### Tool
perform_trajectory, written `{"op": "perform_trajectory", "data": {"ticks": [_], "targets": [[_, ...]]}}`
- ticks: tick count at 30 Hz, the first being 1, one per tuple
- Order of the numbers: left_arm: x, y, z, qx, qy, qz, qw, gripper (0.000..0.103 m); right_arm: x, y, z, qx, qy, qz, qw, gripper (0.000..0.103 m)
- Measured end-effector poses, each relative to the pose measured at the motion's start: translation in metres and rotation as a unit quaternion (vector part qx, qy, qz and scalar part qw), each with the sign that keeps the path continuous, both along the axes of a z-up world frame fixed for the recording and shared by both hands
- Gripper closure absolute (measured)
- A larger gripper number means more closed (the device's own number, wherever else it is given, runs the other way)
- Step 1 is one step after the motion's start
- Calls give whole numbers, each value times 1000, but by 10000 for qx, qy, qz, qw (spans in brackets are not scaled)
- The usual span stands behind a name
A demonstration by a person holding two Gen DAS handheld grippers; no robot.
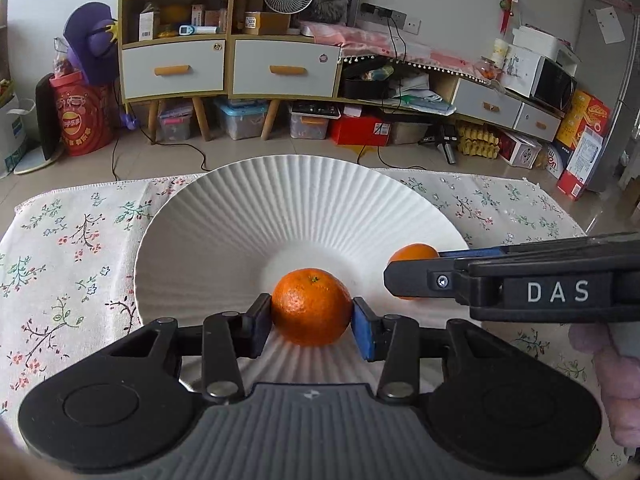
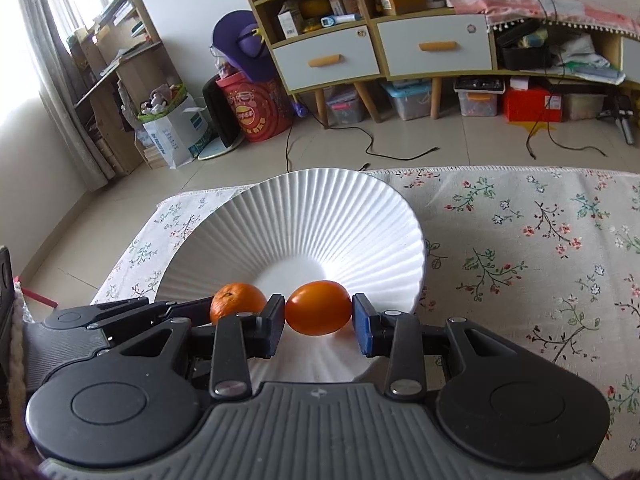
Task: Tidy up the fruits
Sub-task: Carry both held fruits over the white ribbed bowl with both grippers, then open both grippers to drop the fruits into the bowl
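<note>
**A:** Where do we stand on the fruit?

**B:** From my end, both pieces are held and sit over the white ribbed bowl (image 1: pixel 256 216). My left hand-held gripper (image 1: pixel 312 322) is clamped on a dimpled mandarin (image 1: pixel 311 306), one pad on each side, low over the near slope of the bowl. My right hand-held gripper (image 2: pixel 319 322) pinches a smoother orange fruit (image 2: pixel 319 307) the same way, just beside the first.

**A:** So nothing is set down yet?

**B:** I'd say not. Neither fruit looks released; both pairs of jaws stand narrow around their loads. Whether either one already rests on the porcelain I can't tell from these views.

**A:** Anything left on the desk?

**B:** The floral cloth (image 2: pixel 520 248) over the desk shows no other fruit in either wrist view, though parts are hidden behind the grippers. My guess is we're near the end: lower, let go of both, pull clear.

**A:** Risks?

**B:** The two sit close together, and round fruit on a sloped wall will likely roll to the middle once freed.
</note>
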State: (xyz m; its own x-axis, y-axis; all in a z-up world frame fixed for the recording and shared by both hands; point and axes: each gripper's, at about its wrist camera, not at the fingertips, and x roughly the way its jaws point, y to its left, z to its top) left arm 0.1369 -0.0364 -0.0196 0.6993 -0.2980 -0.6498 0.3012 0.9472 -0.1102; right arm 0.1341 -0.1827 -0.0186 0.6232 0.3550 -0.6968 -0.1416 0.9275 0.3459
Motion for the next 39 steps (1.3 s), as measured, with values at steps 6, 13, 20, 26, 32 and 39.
{"op": "perform_trajectory", "data": {"ticks": [6,13,20,26,32,39], "targets": [[1,3,1,-36,-2,-64,10000,69,3,2,0,-41,-25,107,9999,69],[-2,1,6,11,90,-90,9999,50,1,4,7,33,14,80,10000,56],[-9,2,15,138,93,-66,9998,28,-9,3,23,-36,-169,78,9998,32],[-16,6,26,19,130,33,9999,14,-19,-1,34,-195,-234,-36,9995,19],[-32,5,36,138,82,17,9999,7,-31,-6,42,-420,-352,-138,9984,8],[-49,12,41,175,116,24,9998,7,-47,-9,48,-644,-468,-63,9968,3]]}}
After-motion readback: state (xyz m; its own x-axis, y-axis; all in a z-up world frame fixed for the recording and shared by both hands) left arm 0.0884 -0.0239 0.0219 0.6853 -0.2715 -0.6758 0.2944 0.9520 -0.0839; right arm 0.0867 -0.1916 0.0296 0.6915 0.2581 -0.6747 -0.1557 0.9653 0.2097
